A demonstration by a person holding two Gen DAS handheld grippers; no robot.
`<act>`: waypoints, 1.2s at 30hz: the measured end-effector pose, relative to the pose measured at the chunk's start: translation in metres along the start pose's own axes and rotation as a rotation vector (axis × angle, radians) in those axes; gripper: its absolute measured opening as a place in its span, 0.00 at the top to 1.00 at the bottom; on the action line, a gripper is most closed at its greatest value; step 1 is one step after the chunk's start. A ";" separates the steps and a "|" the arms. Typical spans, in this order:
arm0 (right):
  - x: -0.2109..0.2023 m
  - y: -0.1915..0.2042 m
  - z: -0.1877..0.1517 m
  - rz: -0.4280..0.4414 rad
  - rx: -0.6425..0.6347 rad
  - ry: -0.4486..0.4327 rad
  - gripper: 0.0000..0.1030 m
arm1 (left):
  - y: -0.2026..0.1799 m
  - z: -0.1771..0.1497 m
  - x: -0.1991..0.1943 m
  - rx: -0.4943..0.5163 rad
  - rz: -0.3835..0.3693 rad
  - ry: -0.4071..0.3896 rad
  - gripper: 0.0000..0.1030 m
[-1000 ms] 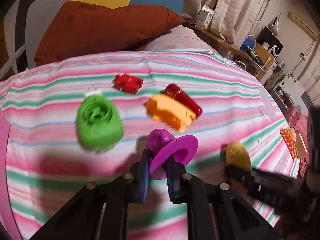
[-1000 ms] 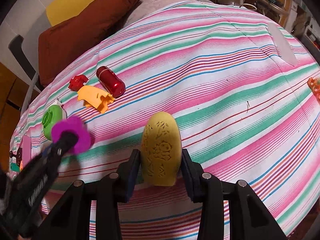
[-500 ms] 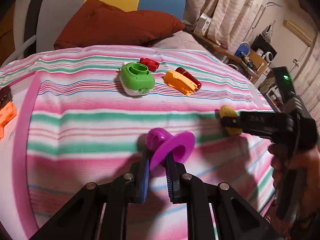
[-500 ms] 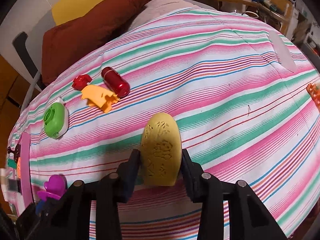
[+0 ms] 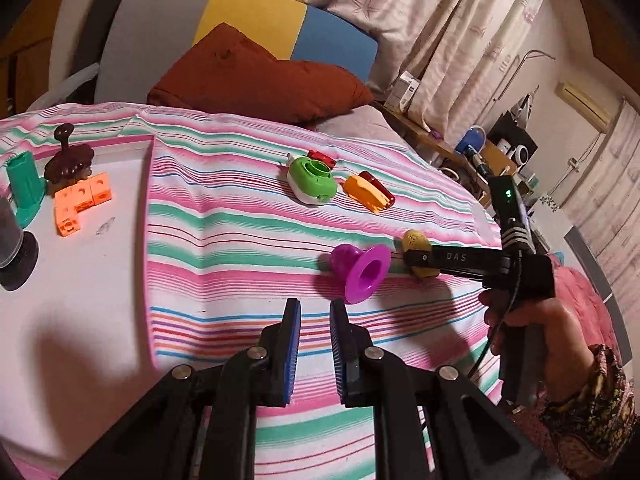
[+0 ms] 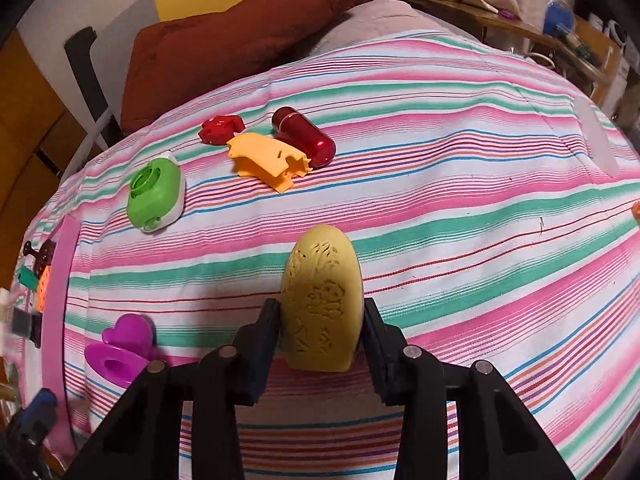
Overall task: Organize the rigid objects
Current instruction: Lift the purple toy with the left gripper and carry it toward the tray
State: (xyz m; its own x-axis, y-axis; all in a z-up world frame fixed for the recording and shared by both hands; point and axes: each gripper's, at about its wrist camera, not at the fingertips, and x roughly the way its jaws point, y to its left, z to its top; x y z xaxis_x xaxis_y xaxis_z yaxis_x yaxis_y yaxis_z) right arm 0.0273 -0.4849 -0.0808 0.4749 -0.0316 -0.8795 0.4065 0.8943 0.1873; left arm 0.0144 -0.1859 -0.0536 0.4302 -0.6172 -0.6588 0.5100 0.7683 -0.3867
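Note:
The purple flared piece [image 5: 360,268] lies on its side on the striped bedspread [image 5: 240,240], just beyond and to the right of my left gripper [image 5: 316,308]. That gripper's fingers stand close together with nothing between them. The purple piece [image 6: 120,352] also shows at the lower left of the right wrist view. My right gripper [image 6: 322,320] is shut on a yellow carved egg-shaped piece [image 6: 322,300], held upright just over the bedspread. In the left wrist view the right gripper [image 5: 416,258] grips the yellow piece [image 5: 416,240] close to the right of the purple one.
Farther back lie a green round piece [image 5: 314,180], an orange piece [image 5: 364,194], a red capsule [image 5: 378,188] and a small red piece [image 5: 322,157]. At left a white pink-rimmed tray [image 5: 100,260] holds orange blocks [image 5: 80,200], a teal piece [image 5: 24,184] and a brown piece [image 5: 68,160]. A brown pillow [image 5: 256,76] lies behind.
My left gripper has drawn back; the purple piece it gripped now lies free on the bedspread, and the tray has come into view. The right gripper still holds the yellow piece, shifted slightly.

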 end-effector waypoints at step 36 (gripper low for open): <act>0.005 -0.011 0.006 0.008 0.037 0.039 0.60 | -0.079 -0.001 0.085 0.225 -0.002 0.128 0.68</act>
State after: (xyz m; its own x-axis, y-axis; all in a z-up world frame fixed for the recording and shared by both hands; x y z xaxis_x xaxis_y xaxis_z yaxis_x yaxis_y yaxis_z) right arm 0.0296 -0.4979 -0.0849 0.4480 -0.0068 -0.8940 0.4321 0.8771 0.2098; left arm 0.0101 -0.2991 -0.0801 0.3387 -0.5811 -0.7400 0.6696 0.7014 -0.2444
